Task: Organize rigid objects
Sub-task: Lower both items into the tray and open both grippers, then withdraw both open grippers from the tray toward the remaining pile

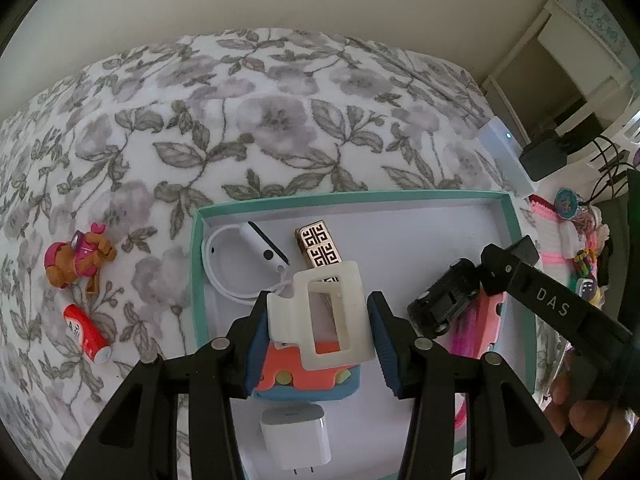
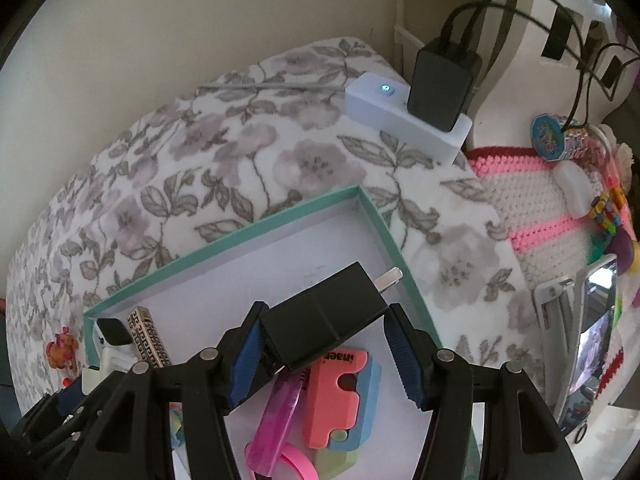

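A teal-rimmed box (image 1: 352, 197) with a white floor lies on the flowered bedspread; it also shows in the right wrist view (image 2: 384, 224). My left gripper (image 1: 318, 328) is shut on a cream hair claw clip (image 1: 324, 316) and holds it over the box. My right gripper (image 2: 326, 344) is shut on a black plug adapter (image 2: 324, 320) above the box; in the left wrist view that adapter (image 1: 444, 300) hangs at the box's right side. In the box lie a gold patterned lighter (image 1: 318, 248), a white cable device (image 1: 264, 248), a coral-and-blue block (image 1: 296, 380), a white charger (image 1: 298, 436) and a pink lighter (image 2: 276, 420).
Outside the box on the left lie a brown toy dog (image 1: 76, 260) and a red tube (image 1: 86, 332). A white power strip (image 2: 404, 120) with a black charger (image 2: 440, 84) sits at the bed's far right. A crocheted pink-and-white basket (image 2: 536, 208) with trinkets stands to the right.
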The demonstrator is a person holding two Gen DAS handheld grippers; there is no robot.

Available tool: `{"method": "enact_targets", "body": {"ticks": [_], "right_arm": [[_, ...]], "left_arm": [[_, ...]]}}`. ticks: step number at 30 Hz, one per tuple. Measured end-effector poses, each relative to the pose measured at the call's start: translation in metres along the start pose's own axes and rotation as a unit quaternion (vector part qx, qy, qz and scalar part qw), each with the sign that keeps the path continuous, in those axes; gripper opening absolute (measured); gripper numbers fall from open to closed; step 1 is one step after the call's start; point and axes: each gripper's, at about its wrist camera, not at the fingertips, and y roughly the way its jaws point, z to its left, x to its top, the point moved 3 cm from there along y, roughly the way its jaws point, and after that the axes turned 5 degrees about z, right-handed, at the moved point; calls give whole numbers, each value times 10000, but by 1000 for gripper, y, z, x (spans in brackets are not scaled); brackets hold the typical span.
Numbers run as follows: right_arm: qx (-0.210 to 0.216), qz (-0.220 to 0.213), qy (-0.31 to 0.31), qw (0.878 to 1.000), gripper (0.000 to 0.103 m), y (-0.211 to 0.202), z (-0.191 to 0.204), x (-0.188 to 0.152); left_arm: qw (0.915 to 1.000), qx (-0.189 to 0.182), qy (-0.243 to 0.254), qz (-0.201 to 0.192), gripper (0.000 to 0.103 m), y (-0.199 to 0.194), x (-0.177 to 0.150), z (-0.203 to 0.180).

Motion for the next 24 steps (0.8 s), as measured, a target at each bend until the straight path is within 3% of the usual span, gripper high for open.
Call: {"method": "enact_targets", "body": {"ticks": [4,8,10,14,18,24], "right_arm": [[-3,50,-35,10000,62,5,0,-1],[30,126,-23,9999,63,10,-1,-2],[47,112,-27,9999,63,8,0,-1],[-3,-33,-90,10000,67,-4,3,2],[138,-216,-96,9996,67,-22,6,6],[178,-617,-276,9976,67,-55,20,11]], "left_arm": [[10000,68,-13,35,50,3,0,2],[10000,82,-40,34,65,1,2,2],[10000,76,-59,8,65,-2,3,3],[9999,14,-126,-73,66,-12,5,7],[9992,2,-254,-309,73,-30,10,16],[9963,119,-501,-693,73,-57,15,37]]}}
